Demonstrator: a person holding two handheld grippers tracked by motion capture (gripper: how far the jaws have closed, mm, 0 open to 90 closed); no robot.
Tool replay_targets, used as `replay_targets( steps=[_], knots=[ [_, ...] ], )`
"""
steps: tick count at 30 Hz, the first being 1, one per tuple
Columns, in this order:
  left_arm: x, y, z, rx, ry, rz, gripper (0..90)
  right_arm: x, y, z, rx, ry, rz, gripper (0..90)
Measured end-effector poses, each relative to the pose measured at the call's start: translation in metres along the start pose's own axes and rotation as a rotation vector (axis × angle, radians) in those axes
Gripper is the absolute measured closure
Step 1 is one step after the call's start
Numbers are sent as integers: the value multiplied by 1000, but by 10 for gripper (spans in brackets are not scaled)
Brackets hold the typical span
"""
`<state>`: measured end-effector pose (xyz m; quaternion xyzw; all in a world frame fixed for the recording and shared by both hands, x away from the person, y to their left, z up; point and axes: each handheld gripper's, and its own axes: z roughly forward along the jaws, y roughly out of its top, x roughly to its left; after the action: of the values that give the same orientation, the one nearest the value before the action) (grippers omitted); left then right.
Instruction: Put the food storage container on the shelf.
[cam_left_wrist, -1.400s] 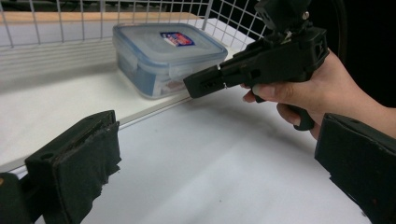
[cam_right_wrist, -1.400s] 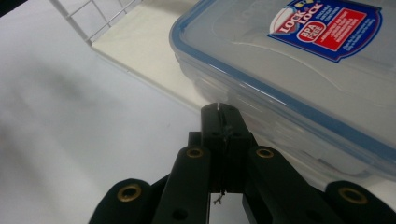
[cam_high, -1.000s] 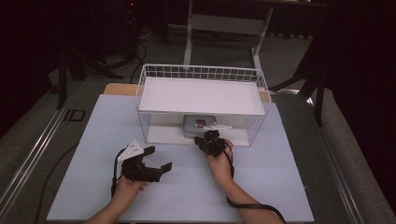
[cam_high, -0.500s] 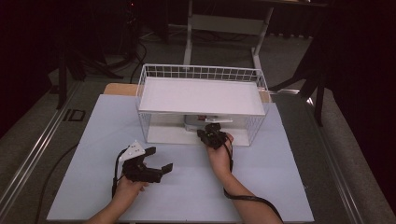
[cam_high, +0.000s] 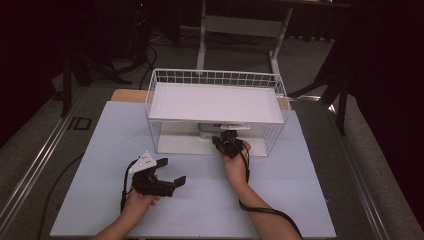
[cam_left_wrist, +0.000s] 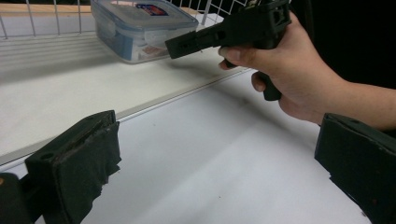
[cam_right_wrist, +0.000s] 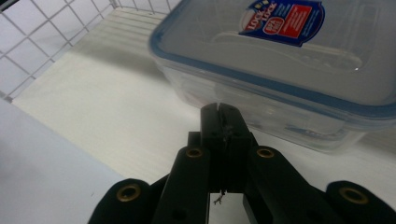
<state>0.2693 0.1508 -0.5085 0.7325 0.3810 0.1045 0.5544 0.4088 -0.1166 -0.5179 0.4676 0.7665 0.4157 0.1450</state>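
The clear lidded container (cam_right_wrist: 299, 70) is seen on the lower shelf of the white wire rack (cam_high: 215, 102), at the far middle of the table, with the right gripper (cam_right_wrist: 220, 112) pressed fully together on nothing and pointed at its near wall, close to it but apart. The left gripper (cam_high: 167, 172) is held spread wide and empty at the near left. For the box to be drawn out well, the closed tips should probably be kept low and level against it, so that the box is not tipped.

A white table (cam_high: 100, 150) bears a wire rack (cam_high: 165, 135) holding a container (cam_left_wrist: 140, 28)
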Motion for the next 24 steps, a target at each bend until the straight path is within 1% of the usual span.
replay_targets(
  steps=[2, 3, 4, 5, 6, 7, 8, 9, 13, 14, 15, 16, 17, 18, 19, 20, 21, 23, 24],
  knots=[
    [0, 0, 0, -2, -2, -1, 10, 1, -1, -2, -4, 7, -1, 879],
    [0, 0, 0, -2, -2, -1, 10, 2, -2, -4, -4, 22, 6, 879],
    [-1, 0, 0, 0, -2, 7, 10, 2, -2, -4, -4, 22, 6, 869],
    [-1, 0, 0, 1, -2, 10, 10, 6, -5, -9, -8, 36, 14, 817],
    [-1, 0, 0, 2, -5, 12, 10, 7, -9, -14, -21, 58, -1, 767],
    [-2, 0, 0, 1, -8, 15, 10, 8, -10, -17, -28, 66, -15, 715],
    [-2, 0, 0, -2, -11, 16, 10, 10, -12, -21, -32, 65, -21, 683],
    [-3, 0, 0, -1, -12, 18, 10, 11, -13, -26, -43, 58, -40, 673],
    [-5, 0, 1, -17, -22, 23, 10, 12, -18, -43, -88, 82, -53, 466],
    [-5, 1, 1, -19, -25, 27, 10, 12, -19, -46, -100, 97, -53, 429],
    [-5, 1, 2, -22, -28, 35, 10, 13, -20, -50, -104, 107, -55, 371],
    [-6, 2, 2, -23, -27, 51, 10, 13, -20, -54, -116, 122, -57, 307],
    [-7, 2, 2, -23, -14, 76, 10, 14, -21, -58, -126, 144, -57, 269],
    [-7, 3, 2, -25, -5, 96, 10, 15, -22, -61, -135, 153, -65, 234],
    [-8, 4, 1, -25, -7, 103, 10, 16, -23, -65, -150, 161, -59, 196],
    [-9, 5, 1, -26, -7, 107, 10, 16, -23, -67, -155, 166, -57, 188],
    [-9, 6, 0, -22, 0, 115, 10, 17, -24, -70, -148, 172, -59, 187],
    [-11, 8, -2, -25, -2, 118, 10, 17, -26, -75, -142, 170, -71, 168],
    [-12, 10, -3, -25, -4, 120, 10, 17, -27, -77, -145, 187, -71, 158]
  ],
)
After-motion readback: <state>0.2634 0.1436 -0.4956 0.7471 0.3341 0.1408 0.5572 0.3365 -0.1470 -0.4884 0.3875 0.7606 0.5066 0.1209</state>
